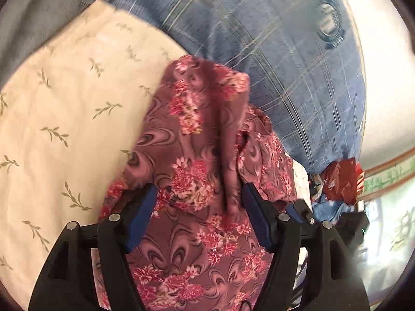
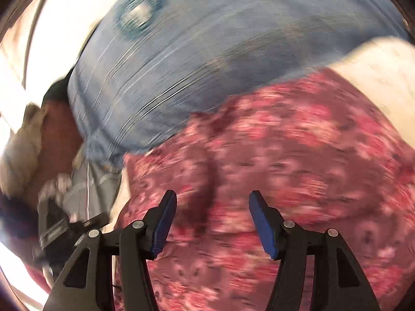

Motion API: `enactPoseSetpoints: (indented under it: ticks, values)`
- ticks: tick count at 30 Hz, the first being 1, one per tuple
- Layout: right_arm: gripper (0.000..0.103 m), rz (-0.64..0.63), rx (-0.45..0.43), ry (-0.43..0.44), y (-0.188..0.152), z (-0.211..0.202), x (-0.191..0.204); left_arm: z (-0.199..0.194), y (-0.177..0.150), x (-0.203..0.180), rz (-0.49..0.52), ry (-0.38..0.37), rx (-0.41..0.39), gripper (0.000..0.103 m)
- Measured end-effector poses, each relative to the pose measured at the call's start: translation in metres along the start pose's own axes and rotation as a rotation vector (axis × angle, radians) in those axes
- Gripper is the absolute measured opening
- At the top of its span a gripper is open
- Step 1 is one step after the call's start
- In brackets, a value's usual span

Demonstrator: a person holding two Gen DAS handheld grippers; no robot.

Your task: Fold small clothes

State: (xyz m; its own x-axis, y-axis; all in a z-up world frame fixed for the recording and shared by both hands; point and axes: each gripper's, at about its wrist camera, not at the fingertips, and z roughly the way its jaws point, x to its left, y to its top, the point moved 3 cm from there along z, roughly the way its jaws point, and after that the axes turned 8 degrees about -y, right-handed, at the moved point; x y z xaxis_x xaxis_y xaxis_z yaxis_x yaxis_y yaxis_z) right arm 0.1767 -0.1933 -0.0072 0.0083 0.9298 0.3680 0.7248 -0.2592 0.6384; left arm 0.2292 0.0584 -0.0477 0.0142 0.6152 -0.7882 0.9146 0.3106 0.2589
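Mauve floral garment (image 1: 197, 140) bunches sharply between open left tongs (image 1: 199, 194); right tongs (image 2: 212, 202), open, show blur.

Both views are bright with warm daylight. In the left wrist view the light comes from the far right, where the pale wall (image 1: 386, 83) is washed out to white glare. The floral garment (image 1: 197, 155) is slightly soft, and a dark shadow sits in its middle fold. The right wrist view is strongly smeared by motion blur: the blue checked cloth (image 2: 220, 59) shows only streaks. White glare burns its far left edge. Both pictures curve and darken at the corners.
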Motion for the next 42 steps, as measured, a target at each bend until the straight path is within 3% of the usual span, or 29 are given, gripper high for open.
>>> enactPoseSetpoints:
  ticks: [3, 7, 12, 13, 14, 16, 20, 22, 25, 27, 28, 30, 32, 33, 36, 38, 39, 40, 41, 42]
  values:
    - [0.061, -0.245, -0.015, -0.028, -0.009, -0.002, 0.048, 0.0, 0.0, -0.002, -0.002, 0.009, 0.017, 0.067]
    - [0.066, -0.585, 0.009, -0.157, -0.034, 0.016, 0.096, 0.001, 0.002, 0.001, -0.015, 0.008, 0.026, 0.068]
    - [0.065, -0.792, 0.015, -0.305, -0.048, 0.052, 0.119, 0.003, 0.002, 0.005, -0.051, -0.027, 0.034, 0.068]
    - [0.062, -0.816, 0.003, -0.325, -0.049, 0.056, 0.121, 0.004, 0.002, 0.005, -0.053, -0.03, 0.036, 0.068]
    - [0.049, -0.807, -0.017, -0.324, -0.046, 0.055, 0.121, 0.004, 0.002, 0.005, -0.053, -0.031, 0.038, 0.068]
    - [0.02, -0.701, -0.01, -0.276, -0.032, 0.049, 0.112, 0.003, 0.002, 0.003, -0.048, -0.032, 0.04, 0.068]
    - [0.02, -0.317, -0.077, -0.189, 0.017, 0.012, 0.054, 0.005, -0.003, -0.002, -0.042, -0.068, 0.064, 0.069]
    - [0.02, -0.047, -0.093, -0.172, 0.037, -0.006, -0.005, 0.009, -0.007, -0.007, -0.037, -0.113, 0.096, 0.075]
    - [0.02, 0.233, -0.056, -0.184, 0.038, -0.01, -0.082, 0.017, -0.012, -0.012, -0.029, -0.132, 0.138, 0.078]
    - [0.026, 0.357, -0.032, -0.186, 0.03, -0.012, -0.111, 0.023, -0.014, -0.011, -0.03, -0.118, 0.15, 0.078]
    - [0.026, 0.45, -0.044, -0.132, 0.022, -0.018, -0.126, 0.025, -0.013, -0.009, -0.038, -0.116, 0.148, 0.078]
    - [0.032, 0.554, -0.085, -0.029, 0.015, -0.023, -0.141, 0.027, -0.008, -0.005, -0.07, -0.129, 0.138, 0.078]
    - [0.065, 0.594, -0.114, 0.0, 0.012, -0.028, -0.142, 0.026, -0.003, -0.001, -0.101, -0.146, 0.113, 0.078]
    - [0.071, 0.594, -0.115, -0.007, 0.013, -0.025, -0.141, 0.025, -0.001, 0.0, -0.106, -0.144, 0.1, 0.078]
    - [0.072, 0.549, -0.099, -0.043, 0.024, -0.008, -0.133, 0.022, 0.006, 0.002, -0.1, -0.117, 0.039, 0.075]
    - [0.071, 0.505, -0.085, -0.098, 0.035, 0.006, -0.127, 0.02, 0.011, 0.005, -0.08, -0.078, 0.002, 0.06]
    - [0.067, 0.483, -0.066, -0.123, 0.038, 0.01, -0.121, 0.02, 0.013, 0.004, -0.06, -0.052, -0.015, 0.041]
    - [0.042, 0.467, -0.052, -0.112, 0.043, 0.013, -0.118, 0.02, 0.014, 0.003, -0.04, -0.027, -0.027, 0.025]
    - [0.007, 0.453, -0.026, -0.075, 0.048, 0.015, -0.12, 0.018, 0.015, 0.003, -0.02, 0.007, -0.039, 0.019]
    - [0.006, 0.452, -0.038, -0.028, 0.054, 0.01, -0.118, 0.016, 0.015, 0.004, -0.015, 0.01, -0.047, 0.016]
